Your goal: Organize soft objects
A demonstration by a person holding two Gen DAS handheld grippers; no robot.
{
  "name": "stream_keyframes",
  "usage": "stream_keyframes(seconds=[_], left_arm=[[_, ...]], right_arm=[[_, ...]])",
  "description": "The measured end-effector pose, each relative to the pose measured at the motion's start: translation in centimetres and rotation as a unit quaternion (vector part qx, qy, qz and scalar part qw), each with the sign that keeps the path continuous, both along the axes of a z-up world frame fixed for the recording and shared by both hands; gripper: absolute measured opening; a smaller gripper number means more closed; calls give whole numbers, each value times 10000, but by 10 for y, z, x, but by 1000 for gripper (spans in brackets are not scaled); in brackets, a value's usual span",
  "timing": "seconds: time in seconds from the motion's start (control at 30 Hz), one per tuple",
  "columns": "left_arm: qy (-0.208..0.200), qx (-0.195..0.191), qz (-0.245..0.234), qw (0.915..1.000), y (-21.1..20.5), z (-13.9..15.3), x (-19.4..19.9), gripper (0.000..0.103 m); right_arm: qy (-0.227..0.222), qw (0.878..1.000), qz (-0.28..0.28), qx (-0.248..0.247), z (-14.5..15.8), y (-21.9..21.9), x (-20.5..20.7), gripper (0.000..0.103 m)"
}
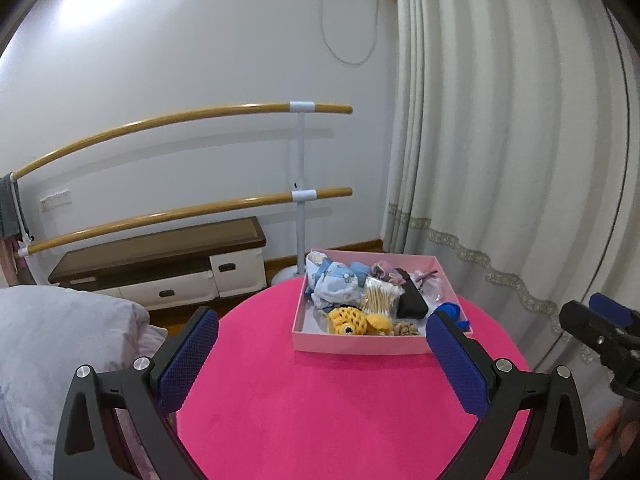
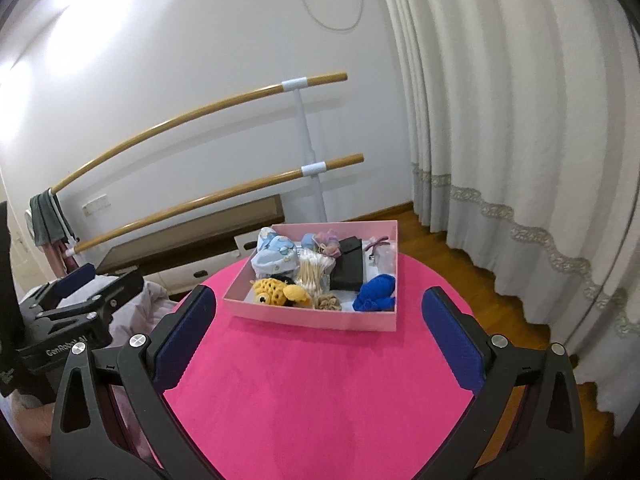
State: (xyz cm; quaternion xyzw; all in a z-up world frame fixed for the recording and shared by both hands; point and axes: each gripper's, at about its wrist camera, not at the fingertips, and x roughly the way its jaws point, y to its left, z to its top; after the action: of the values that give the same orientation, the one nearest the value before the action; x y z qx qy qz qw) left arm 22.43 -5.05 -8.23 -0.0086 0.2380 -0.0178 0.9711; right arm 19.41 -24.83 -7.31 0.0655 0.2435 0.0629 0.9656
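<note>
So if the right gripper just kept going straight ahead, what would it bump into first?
Probably the near wall of the pink box on the pink table. The right gripper is open and empty, pointing at it over bare tabletop. If it passes above the wall, it may reach the yellow knitted toy instead; height is unclear.

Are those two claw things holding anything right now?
No. The left gripper and the right gripper both have their jaws wide apart over the pink table, empty.
</note>
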Motion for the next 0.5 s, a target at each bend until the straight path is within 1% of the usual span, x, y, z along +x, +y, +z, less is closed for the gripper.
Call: stream_keyframes(seconds=[0.1,0.27,0.37,0.5], left_arm=[[-87,33,14,10000,-2,4,-20,103],[-168,52,52,9998,-6,4,-51,103],[-208,52,8,9998,-8,4,-69,103],[-196,-38,-26,9998,-5,4,-82,103]], right_arm=[[-66,10000,-27,11,-1,2,-19,103],[-117,9999,-46,-56,-6,6,-39,103],[-133,9998,-66,-123,-8,8,-45,103],[-159,9998,-84,-130,-9,11,-52,103]])
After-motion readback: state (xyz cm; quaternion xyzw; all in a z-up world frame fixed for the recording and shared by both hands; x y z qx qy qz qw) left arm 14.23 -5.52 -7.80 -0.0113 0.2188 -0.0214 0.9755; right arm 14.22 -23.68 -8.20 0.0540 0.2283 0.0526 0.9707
